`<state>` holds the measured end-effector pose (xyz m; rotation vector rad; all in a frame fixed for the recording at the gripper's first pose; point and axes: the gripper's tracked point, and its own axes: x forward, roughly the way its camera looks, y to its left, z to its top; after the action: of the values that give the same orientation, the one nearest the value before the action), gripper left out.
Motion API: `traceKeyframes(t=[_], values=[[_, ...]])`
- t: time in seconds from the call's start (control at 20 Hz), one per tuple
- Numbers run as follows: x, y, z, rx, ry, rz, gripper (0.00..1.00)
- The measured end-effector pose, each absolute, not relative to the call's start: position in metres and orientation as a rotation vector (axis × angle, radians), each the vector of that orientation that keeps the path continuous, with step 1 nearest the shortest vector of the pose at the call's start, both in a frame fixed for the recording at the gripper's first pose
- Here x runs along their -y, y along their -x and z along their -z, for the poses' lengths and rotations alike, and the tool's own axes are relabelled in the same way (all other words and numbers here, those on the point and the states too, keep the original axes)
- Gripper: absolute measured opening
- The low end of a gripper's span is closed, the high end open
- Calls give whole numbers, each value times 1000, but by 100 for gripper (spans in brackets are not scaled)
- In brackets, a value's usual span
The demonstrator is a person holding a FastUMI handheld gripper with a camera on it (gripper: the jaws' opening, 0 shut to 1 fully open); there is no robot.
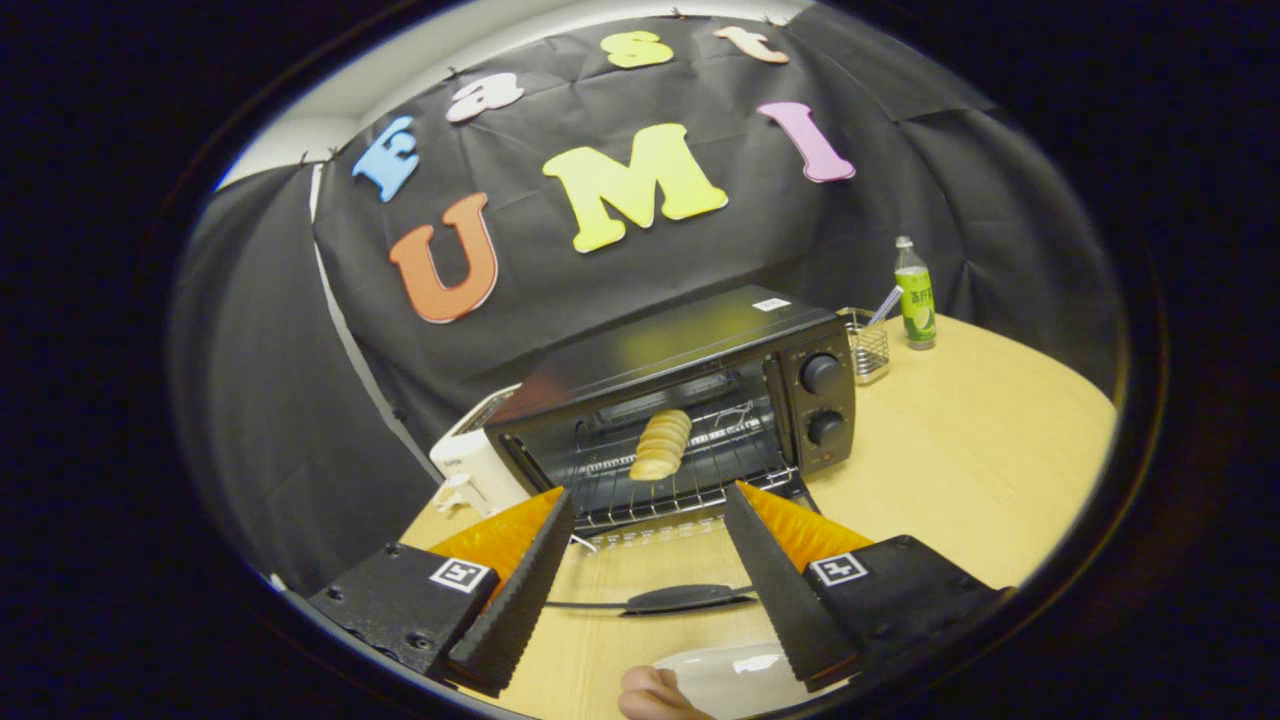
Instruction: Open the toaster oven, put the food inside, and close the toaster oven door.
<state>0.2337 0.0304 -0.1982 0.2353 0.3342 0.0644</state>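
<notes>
On wood table (960, 450), toaster oven (690, 400) open, bread (660, 445) inside; jaws apart.

My gripper (650, 520) hangs with its fingers spread wide and nothing between them. Just beyond them the toaster oven (690, 400) stands open, its door (660, 590) folded flat on the wooden table (960, 450). The food (660, 445) rests on the rack (700, 470) inside. A green bottle (914, 295) stands well behind.
</notes>
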Motion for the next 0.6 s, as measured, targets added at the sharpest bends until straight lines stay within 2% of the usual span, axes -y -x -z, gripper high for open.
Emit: traceKeyframes(t=[0.2,0.6], values=[[-35,-223,222,-356,-90,-71,100],[-47,-201,308,-538,-4,-61,100]])
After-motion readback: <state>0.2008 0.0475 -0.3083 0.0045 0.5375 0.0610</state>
